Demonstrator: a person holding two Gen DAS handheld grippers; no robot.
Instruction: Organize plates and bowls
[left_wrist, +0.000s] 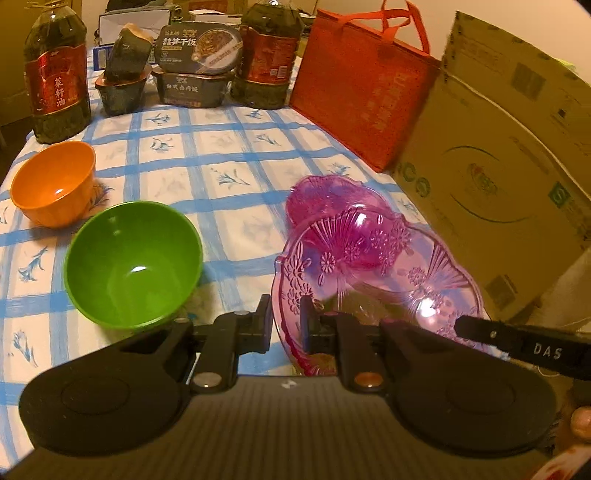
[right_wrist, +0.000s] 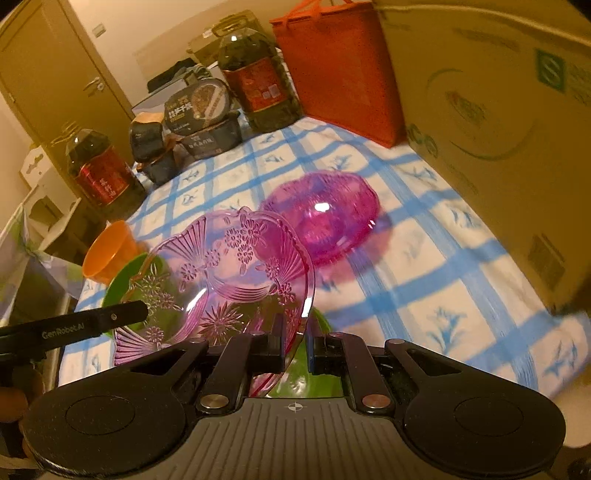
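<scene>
While both grippers, left (left_wrist: 285, 325) and right (right_wrist: 298, 345), clamp opposite rims of the pink patterned plate (left_wrist: 373, 280), keep level, lower squarely onto the magenta plate (left_wrist: 325, 195).

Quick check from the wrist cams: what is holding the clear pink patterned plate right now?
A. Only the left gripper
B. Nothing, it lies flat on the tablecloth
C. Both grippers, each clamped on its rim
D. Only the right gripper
C: the left gripper and the right gripper each pinch the rim of the pink patterned plate, which is carried tilted above the tablecloth.
</scene>
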